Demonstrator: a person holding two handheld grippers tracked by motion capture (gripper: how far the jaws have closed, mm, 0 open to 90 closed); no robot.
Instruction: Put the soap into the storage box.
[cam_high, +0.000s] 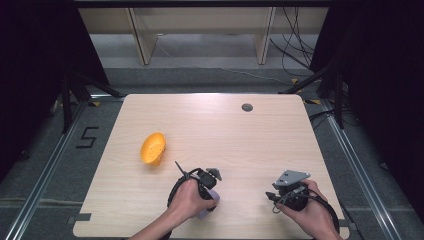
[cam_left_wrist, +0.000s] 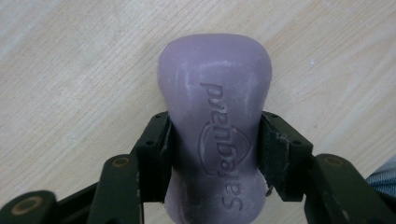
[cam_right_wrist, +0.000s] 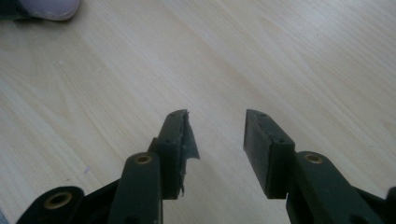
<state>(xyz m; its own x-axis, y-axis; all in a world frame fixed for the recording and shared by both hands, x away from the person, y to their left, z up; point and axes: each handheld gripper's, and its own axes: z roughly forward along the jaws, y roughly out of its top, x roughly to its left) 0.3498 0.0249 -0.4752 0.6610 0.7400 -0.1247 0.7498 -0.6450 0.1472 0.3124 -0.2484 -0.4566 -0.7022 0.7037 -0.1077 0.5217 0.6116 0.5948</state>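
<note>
Left gripper view: left gripper (cam_left_wrist: 215, 144) clamped on purple soap bar (cam_left_wrist: 215, 102), resting on worktop (cam_left_wrist: 70, 70). Right gripper (cam_right_wrist: 217, 140) released, nothing between jaws. Orange bowl (cam_high: 153, 148) well apart.

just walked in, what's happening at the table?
A person works at a wooden table with a handheld tool in each hand. The left tool is clamped across the middle of a purple soap bar lying on the table near its front edge. The right tool is open with nothing between its jaws, low over bare wood. An orange bowl-like object lies on its side farther back, untouched.
</note>
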